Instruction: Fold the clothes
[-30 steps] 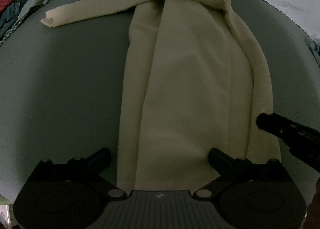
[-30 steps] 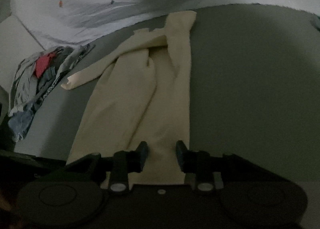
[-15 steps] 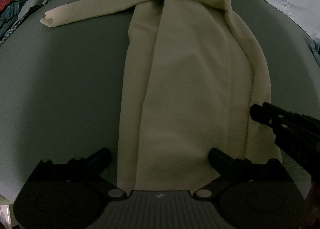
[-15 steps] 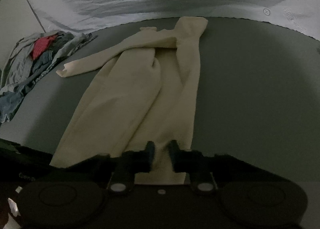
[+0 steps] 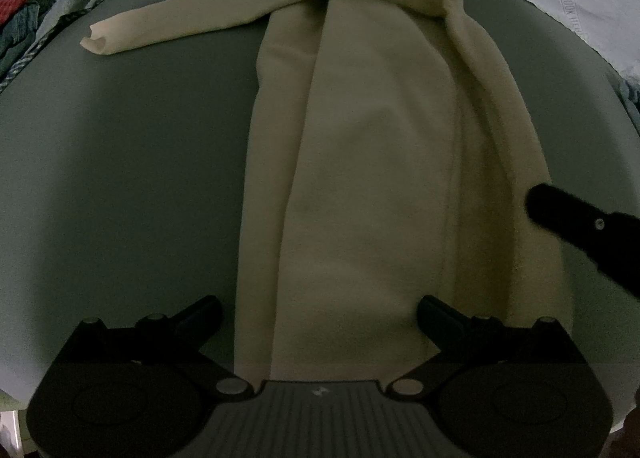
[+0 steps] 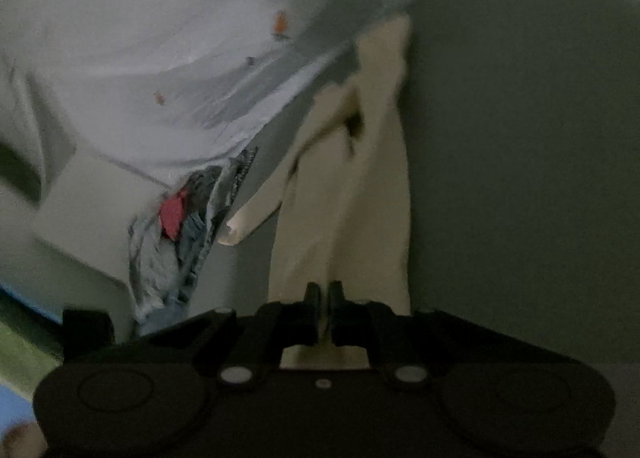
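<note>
1. The big grey-green padded table top (image 5: 120,177) carries everything, and most of it is bare, so there's plenty of room to lay a fold down flat.
2. The cream long-sleeved knit top (image 5: 372,161) lies lengthwise down the middle, hem at the near end. One sleeve is folded down its right side; the other sticks out to the far left.
3. The heap of mixed grey and red clothes (image 6: 180,225) sits off the far-left edge, well apart, so no snagging worry.
4. The left gripper (image 5: 320,308) hovers with jaws wide apart over the near hem, gripping nothing. Probably it should pinch the left hem corner before any lift.
5. The right gripper (image 6: 324,294) is clamped on the near right hem, cloth between its pads. Both corners ought to rise together, or the hem will skew.
</note>
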`<state>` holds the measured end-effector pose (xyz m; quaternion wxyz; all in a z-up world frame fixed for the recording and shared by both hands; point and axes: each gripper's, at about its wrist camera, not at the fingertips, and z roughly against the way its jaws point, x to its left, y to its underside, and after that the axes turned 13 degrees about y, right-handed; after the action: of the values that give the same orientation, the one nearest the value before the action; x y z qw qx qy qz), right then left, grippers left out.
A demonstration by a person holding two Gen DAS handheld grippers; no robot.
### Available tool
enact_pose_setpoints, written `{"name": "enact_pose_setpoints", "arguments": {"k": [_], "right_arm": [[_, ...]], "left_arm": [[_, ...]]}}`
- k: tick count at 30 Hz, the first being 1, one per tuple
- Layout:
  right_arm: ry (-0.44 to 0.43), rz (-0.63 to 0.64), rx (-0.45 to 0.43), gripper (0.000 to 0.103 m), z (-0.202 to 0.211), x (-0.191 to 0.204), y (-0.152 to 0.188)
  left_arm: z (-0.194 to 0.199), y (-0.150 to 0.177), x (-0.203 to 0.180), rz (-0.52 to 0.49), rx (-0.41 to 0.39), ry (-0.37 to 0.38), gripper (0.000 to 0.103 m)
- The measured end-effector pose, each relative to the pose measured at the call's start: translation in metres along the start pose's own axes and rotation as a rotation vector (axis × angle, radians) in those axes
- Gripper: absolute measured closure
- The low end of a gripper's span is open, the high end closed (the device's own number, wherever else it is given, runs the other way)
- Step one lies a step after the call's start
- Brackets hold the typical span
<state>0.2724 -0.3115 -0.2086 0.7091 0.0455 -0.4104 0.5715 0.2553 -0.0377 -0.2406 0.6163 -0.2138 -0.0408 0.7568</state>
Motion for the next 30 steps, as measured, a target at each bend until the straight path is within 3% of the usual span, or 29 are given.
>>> {"name": "enact_pose_setpoints", "arguments": {"k": [4, 7, 11, 13, 15, 18, 24, 30], "right_arm": [[0.134, 0.092, 0.053, 0.097, -0.014, 0.004, 0.008], [0.161, 0.104, 0.086, 0.095, -0.017, 0.01, 0.004], [0.173, 0.179, 0.109, 0.077, -0.018, 0.023, 0.002], [0.156, 0.178, 0.1, 0.074, -0.015, 0.024, -0.002], [0.134, 0.154, 0.073, 0.072, -0.013, 0.02, -0.014], [0.14, 0.106, 0.016, 0.068, -0.009, 0.013, -0.032], [0.177, 0.019, -0.044, 0.068, -0.027, -0.004, -0.073], [0.257, 0.057, -0.096, 0.065, -0.057, 0.013, -0.126]], "left_arm": [[0.0, 0.0, 0.003, -0.001, 0.0, 0.002, 0.0], [0.0, -0.001, 0.006, 0.001, 0.006, 0.005, 0.0], [0.003, -0.01, 0.017, 0.017, 0.02, 0.034, 0.0], [0.01, -0.013, 0.03, 0.073, 0.008, 0.095, 0.0], [0.023, -0.016, 0.054, 0.19, -0.047, 0.183, 0.0], [0.045, -0.024, 0.086, 0.326, -0.18, 0.208, 0.0], [0.061, -0.088, 0.145, 0.387, -0.379, 0.11, 0.0], [0.055, -0.13, 0.194, 0.49, -0.452, 0.002, 0.0]]}}
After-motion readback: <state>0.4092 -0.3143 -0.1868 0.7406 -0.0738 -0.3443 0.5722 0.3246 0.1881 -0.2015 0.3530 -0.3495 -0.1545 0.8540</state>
